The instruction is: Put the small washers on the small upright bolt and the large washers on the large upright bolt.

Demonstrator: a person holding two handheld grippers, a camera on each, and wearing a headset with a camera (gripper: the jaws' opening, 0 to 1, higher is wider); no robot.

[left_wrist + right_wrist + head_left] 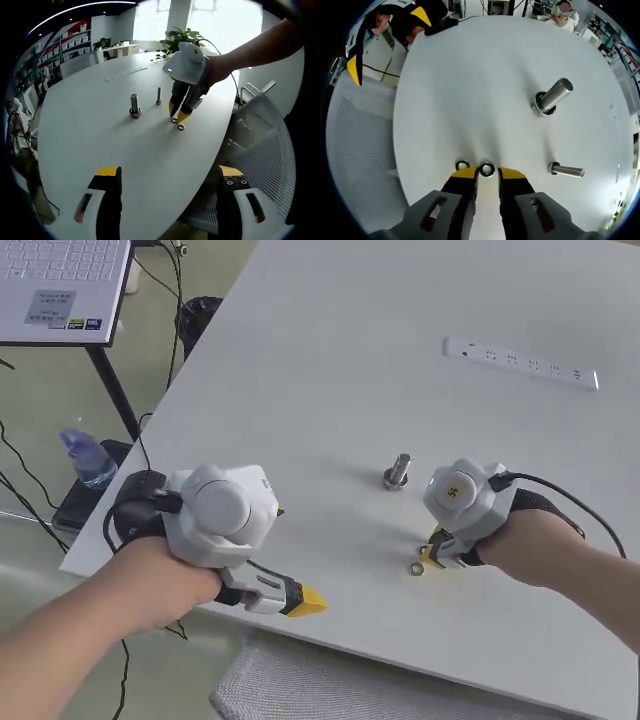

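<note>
My right fingers stand narrowly apart, a washer just off their tips on the worktop; my left fingers gape wide, empty.

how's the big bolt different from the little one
The large bolt is clearly thicker than the small bolt. The large bolt also looks taller than the small bolt. The large bolt has a broad dark ring at its foot, while the small bolt's foot is only slightly wider than its shaft. Both are grey metal and stand upright on the white table.
</note>
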